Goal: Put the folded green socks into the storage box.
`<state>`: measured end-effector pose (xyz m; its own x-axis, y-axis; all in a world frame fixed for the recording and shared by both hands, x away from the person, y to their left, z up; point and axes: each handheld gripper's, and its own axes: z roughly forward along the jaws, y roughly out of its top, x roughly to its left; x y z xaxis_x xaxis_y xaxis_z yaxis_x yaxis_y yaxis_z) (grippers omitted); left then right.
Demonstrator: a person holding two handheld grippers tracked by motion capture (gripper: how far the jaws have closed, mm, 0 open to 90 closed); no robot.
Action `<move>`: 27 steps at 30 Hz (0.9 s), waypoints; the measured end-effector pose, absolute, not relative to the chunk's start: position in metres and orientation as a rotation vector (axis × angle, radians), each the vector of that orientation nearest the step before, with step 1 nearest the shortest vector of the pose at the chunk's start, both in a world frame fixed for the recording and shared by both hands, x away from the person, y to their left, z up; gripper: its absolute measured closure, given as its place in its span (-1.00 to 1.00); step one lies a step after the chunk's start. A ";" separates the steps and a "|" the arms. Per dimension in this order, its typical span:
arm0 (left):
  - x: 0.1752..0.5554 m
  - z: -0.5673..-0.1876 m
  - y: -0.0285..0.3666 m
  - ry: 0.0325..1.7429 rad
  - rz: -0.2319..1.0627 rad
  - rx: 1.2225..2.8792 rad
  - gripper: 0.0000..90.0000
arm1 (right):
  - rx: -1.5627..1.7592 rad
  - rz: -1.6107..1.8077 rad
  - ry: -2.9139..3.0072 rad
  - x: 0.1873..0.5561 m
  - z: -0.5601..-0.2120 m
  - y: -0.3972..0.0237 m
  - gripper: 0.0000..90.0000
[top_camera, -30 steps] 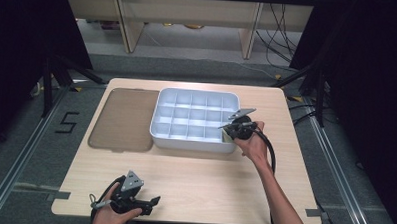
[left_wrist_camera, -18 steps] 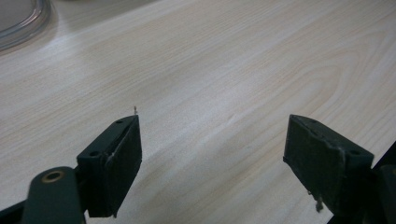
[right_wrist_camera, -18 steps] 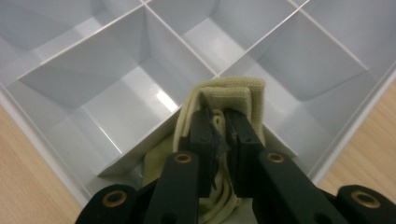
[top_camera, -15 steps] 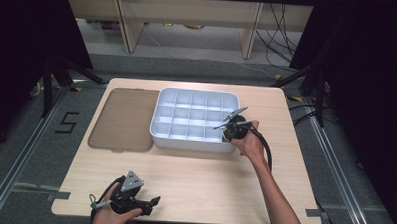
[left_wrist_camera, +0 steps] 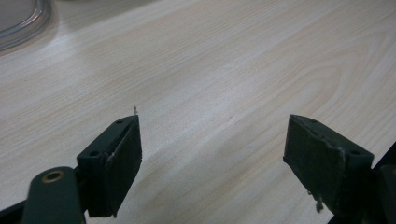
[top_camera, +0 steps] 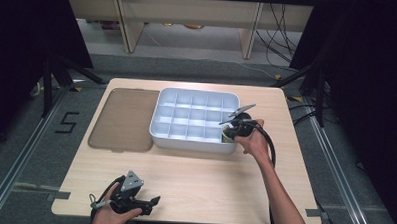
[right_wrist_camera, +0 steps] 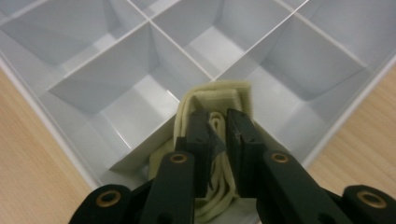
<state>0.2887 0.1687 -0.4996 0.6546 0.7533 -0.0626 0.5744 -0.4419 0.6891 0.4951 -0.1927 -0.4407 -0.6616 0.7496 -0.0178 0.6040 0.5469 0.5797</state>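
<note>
Right gripper (right_wrist_camera: 218, 126) pinching a folded cream cloth (right_wrist_camera: 215, 105) in the near right corner cell of the white tray (top_camera: 185, 141), jaws just easing apart; could snag the divider and spring unfolded. Left gripper (left_wrist_camera: 212, 154) gaping, empty.

The counter (top_camera: 199, 177) is pale wood with a fine, wavy grain; the divided tray (top_camera: 159, 118) at the centre of the high view is plain white, its cells faintly bluish in shadow; the flat lid (top_camera: 123, 119) left of it is translucent brownish grey; the folded cloth (right_wrist_camera: 217, 100) in the tray's corner cell is pale cream-yellow; the right tool (right_wrist_camera: 218, 135) and the left tool (left_wrist_camera: 212, 154) are black with brass-coloured rivets; the floor (top_camera: 30, 136) is dark grey with a black "5".
</note>
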 end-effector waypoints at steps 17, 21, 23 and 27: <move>0.288 -0.501 0.165 1.032 0.331 2.121 -0.58 | 1.092 0.983 2.395 0.483 -0.414 -0.209 0.34; 0.288 -0.501 0.166 1.032 0.331 2.116 -0.58 | 1.108 0.993 2.379 0.479 -0.412 -0.208 0.29; 0.288 -0.500 0.166 1.036 0.331 2.123 -0.58 | 1.107 1.001 2.378 0.478 -0.411 -0.209 0.25; 0.288 -0.501 0.166 1.033 0.333 2.116 -0.58 | 1.102 1.012 2.368 0.473 -0.409 -0.210 0.18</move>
